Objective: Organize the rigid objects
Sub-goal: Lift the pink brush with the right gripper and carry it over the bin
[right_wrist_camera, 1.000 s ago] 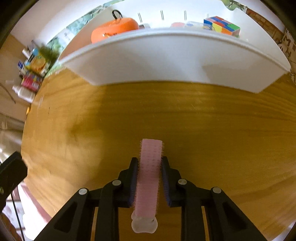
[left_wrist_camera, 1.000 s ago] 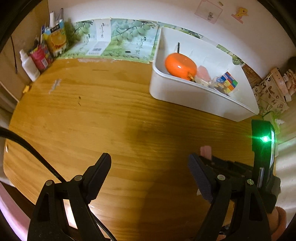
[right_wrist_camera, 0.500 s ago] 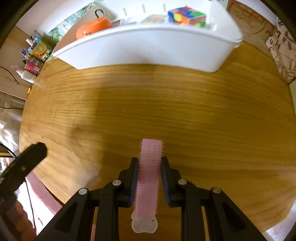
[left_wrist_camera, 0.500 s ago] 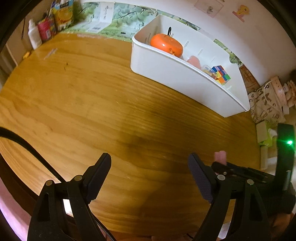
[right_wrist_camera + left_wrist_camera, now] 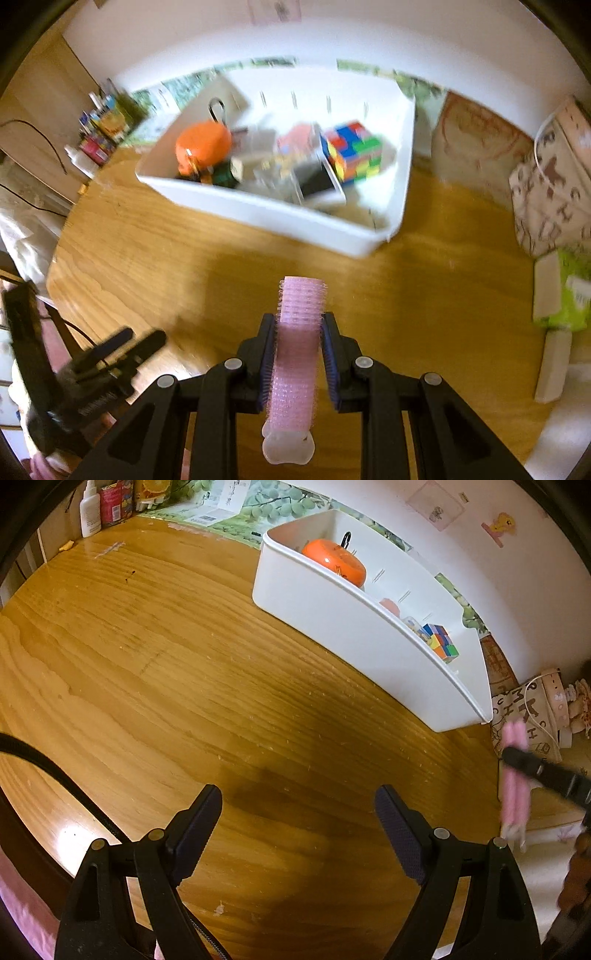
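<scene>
Right gripper (image 5: 298,354) pinching pink bristly plastic hair roller (image 5: 297,350) above wooden table (image 5: 424,295), left gripper (image 5: 298,823) spread wide and empty, white plastic bin (image 5: 280,216) holding multicoloured puzzle cube (image 5: 352,151).

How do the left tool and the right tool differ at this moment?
The left tool is open with nothing between its fingers; the right tool is shut on a pink hair roller. The left tool hangs over bare wooden table; the right tool faces the white bin. Both are black and point steeply down.
</scene>
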Tool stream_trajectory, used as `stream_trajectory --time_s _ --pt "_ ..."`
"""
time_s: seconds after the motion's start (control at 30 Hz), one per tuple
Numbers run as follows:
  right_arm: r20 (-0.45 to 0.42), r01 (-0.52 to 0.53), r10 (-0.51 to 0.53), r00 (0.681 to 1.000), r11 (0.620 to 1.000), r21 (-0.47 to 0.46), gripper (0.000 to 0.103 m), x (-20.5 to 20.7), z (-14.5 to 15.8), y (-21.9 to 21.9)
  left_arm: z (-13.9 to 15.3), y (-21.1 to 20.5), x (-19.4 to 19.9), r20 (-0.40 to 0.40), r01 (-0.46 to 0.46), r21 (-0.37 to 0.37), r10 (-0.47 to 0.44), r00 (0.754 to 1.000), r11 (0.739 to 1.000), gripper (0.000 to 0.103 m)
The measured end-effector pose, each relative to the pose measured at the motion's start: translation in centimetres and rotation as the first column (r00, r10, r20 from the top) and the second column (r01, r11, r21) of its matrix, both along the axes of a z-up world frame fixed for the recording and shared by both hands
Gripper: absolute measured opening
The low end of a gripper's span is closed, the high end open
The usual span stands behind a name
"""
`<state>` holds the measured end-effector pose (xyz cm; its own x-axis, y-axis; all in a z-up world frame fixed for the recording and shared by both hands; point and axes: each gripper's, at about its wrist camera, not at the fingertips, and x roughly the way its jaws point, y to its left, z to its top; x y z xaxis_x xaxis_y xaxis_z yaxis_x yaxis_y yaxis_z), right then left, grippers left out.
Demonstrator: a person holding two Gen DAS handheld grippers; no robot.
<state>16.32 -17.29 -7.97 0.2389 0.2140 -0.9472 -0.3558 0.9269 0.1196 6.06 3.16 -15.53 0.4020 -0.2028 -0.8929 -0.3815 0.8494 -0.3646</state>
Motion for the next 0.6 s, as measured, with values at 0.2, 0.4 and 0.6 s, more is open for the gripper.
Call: stream_trajectory --time_s 0.2,0.4,0.6 --pt "0.05 -0.037 0.037 0.998 0.999 0.014 0.024 2.5 0.7 0.8 -0.7 -0.6 -0.1 -0.031 0.003 -0.018 -0.004 1.0 1.0 0.087" --pt "0.077 -0.042 0.037 0.996 0.997 0.065 0.024 5.4 1.3 1.6 -0.8 -1.5 -0.6 -0.046 0.031 0.008 -0.03 0.998 0.999 0.087" --pt "0.137 -0.036 0.022 0.99 0.994 0.102 0.024 8.4 1.2 2.4 -1.9 -2.2 -1.3 -0.079 0.03 0.014 -0.029 0.996 0.999 0.087"
